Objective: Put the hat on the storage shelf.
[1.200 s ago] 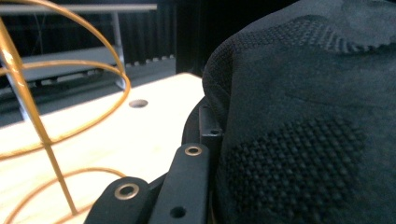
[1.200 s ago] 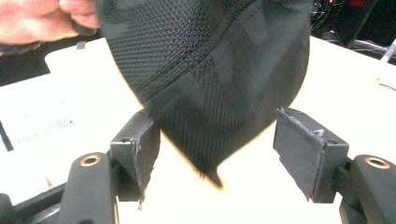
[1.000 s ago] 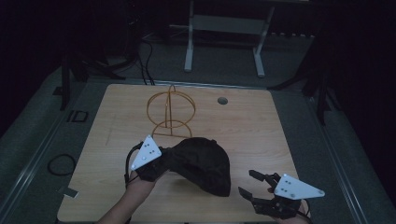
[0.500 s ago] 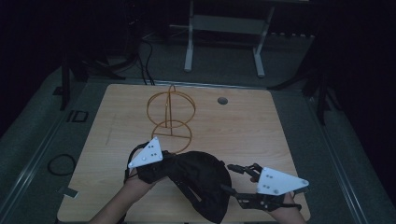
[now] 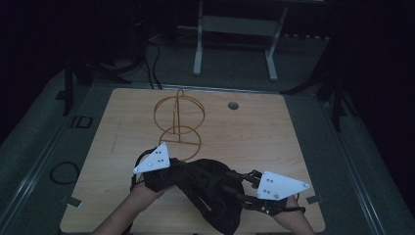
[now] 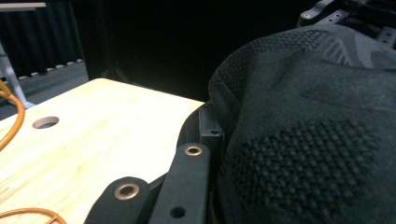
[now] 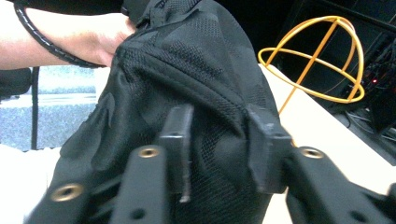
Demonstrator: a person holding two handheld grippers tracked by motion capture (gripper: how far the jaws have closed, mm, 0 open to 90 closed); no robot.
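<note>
A black knitted cap [image 5: 210, 188] lies bunched over the near middle of the wooden table [image 5: 254, 132]. My left gripper [image 5: 171, 171] is shut on its left edge; in the left gripper view the cap [image 6: 303, 140] covers the right side beside one black finger [image 6: 189, 182]. My right gripper [image 5: 236, 183] reaches in from the right. Its jaws stand apart on either side of a bulge of the cap [image 7: 187, 70], the right gripper [image 7: 219, 144] still open. A gold wire hat stand [image 5: 178, 120] rises just behind the cap.
A round cable hole [image 5: 233, 105] sits at the table's far right. The person's left hand [image 7: 79, 37] with its cable is behind the cap. A metal frame stands on the dark floor beyond the table.
The right gripper has come in from the near right edge to the cap, and its jaws now straddle the fabric. The left gripper has drawn the cap nearer and lower.
</note>
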